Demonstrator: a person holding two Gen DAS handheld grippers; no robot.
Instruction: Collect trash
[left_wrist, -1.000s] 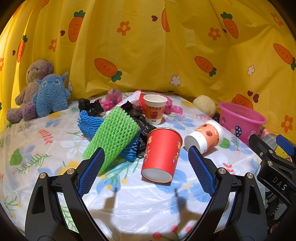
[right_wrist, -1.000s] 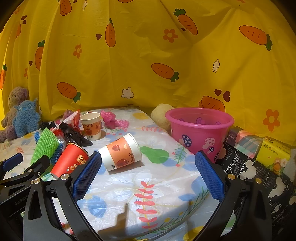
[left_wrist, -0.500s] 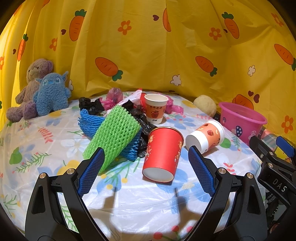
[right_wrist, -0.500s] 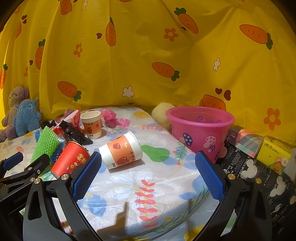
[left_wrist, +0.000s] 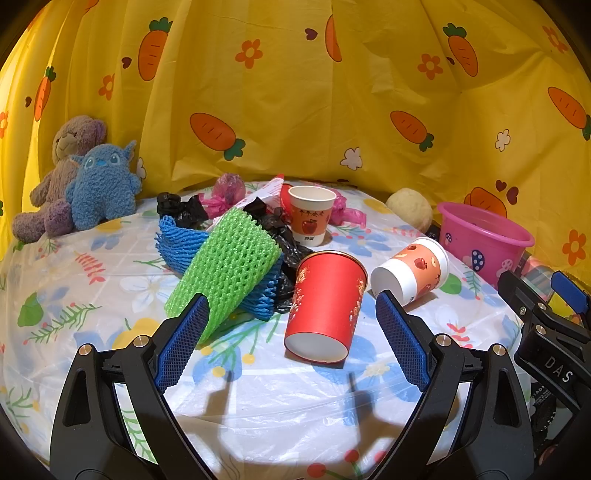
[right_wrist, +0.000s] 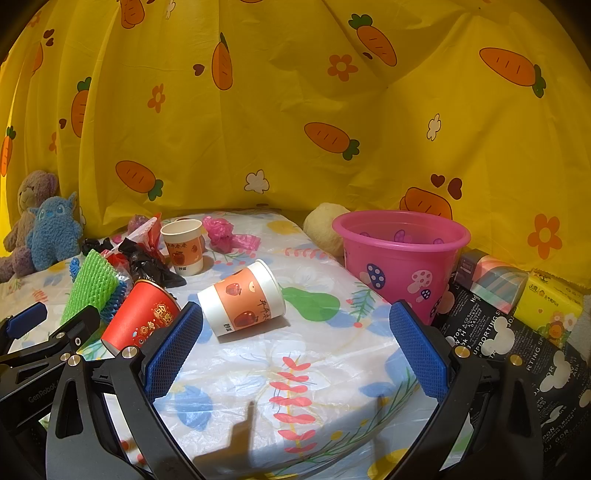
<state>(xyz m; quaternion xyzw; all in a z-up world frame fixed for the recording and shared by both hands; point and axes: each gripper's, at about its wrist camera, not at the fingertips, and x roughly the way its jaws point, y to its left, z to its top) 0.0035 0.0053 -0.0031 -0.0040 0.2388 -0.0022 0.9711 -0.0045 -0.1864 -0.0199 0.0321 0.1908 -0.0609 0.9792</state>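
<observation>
Our left gripper (left_wrist: 291, 343), jaws wide, faces the red cup (left_wrist: 325, 302) at twelve o'clock, base toward us

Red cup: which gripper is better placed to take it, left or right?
Left. The red cup lies just ahead between the open left gripper's fingers. The right gripper, also open, faces bare table, with the cup off to its left.
</observation>
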